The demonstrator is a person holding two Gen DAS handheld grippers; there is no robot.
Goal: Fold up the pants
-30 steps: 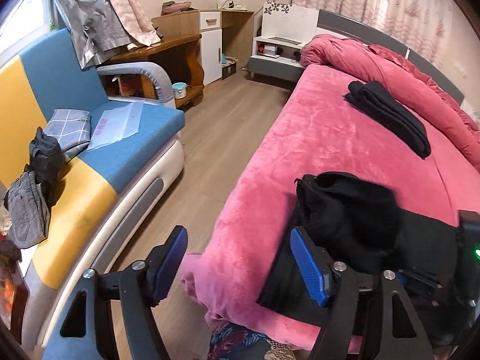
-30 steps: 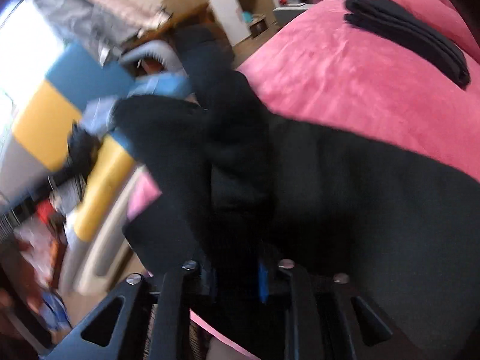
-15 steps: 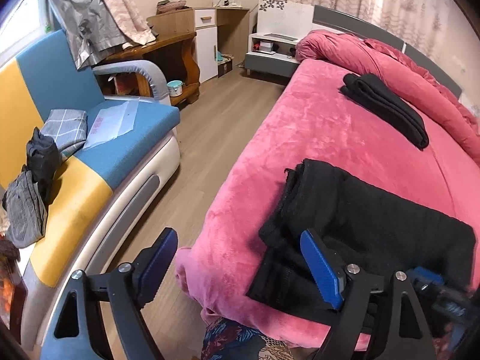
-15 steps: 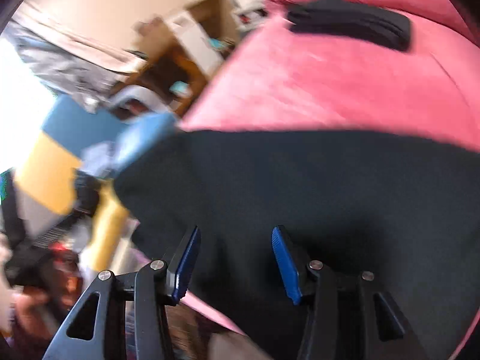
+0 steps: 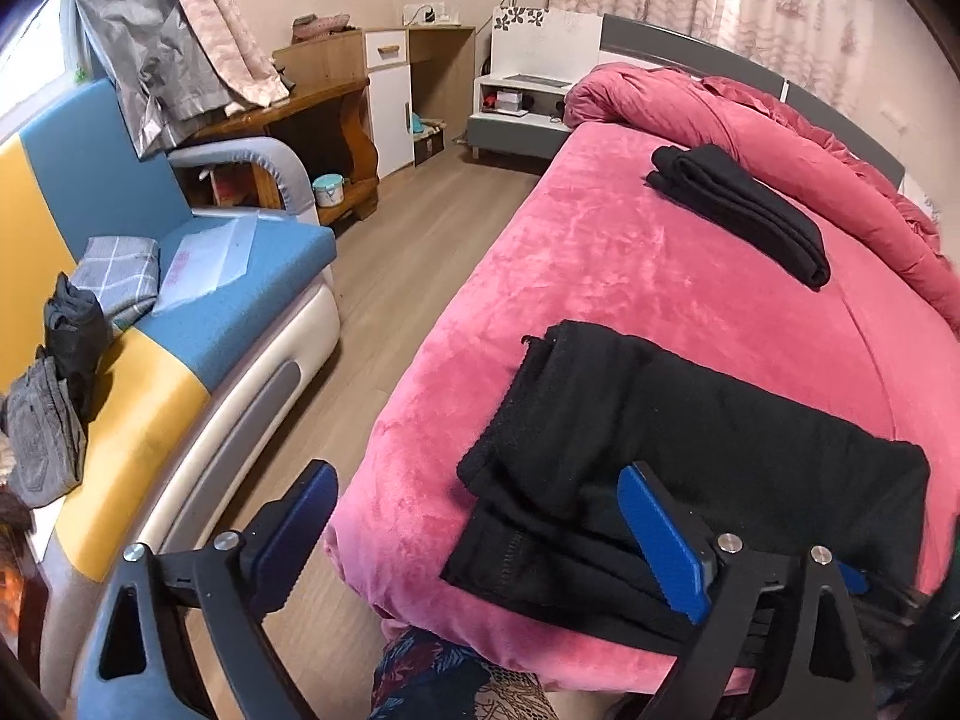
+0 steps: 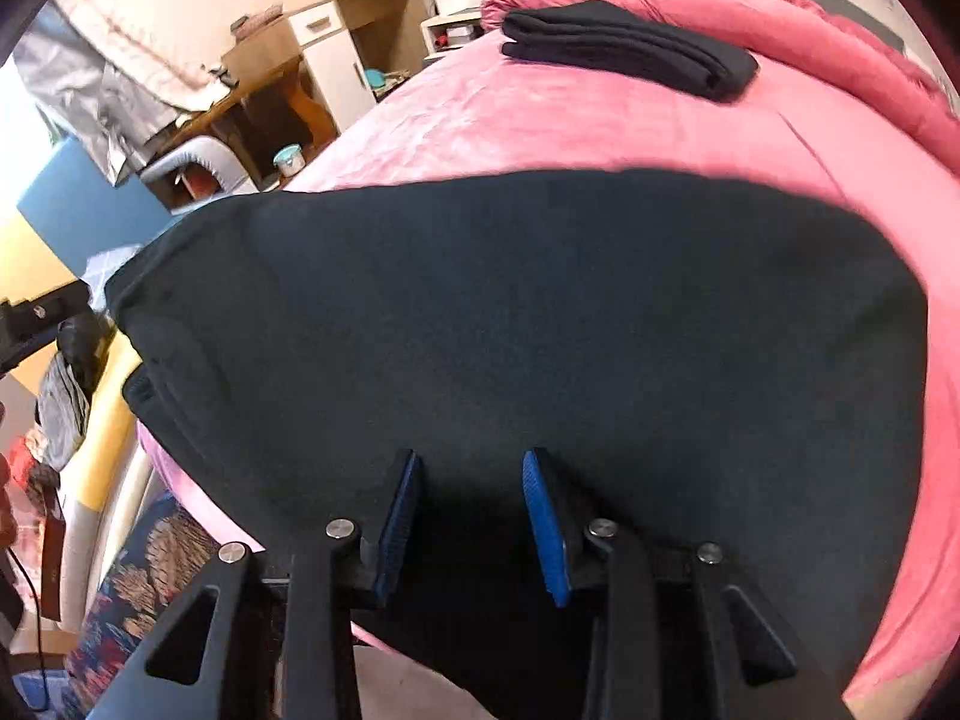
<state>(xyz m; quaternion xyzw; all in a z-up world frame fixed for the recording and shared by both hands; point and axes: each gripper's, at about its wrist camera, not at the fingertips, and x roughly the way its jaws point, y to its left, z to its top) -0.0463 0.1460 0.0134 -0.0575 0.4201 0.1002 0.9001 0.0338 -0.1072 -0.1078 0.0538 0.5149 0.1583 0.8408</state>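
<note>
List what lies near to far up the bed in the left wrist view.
Black pants being folded → bare pink bedspread → folded black garment → bunched pink duvet → grey headboard.

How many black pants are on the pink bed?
2. One folded pair lies far up the pink bed near the rolled quilt; the other pair lies at the near edge, by the grippers.

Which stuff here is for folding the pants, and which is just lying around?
For the job:
black pants on the pink bed
left gripper, jaws opening, nothing between
right gripper, jaws closing over the pants

Just lying about:
folded black garment
checked cloth
clothes on the sofa
</note>
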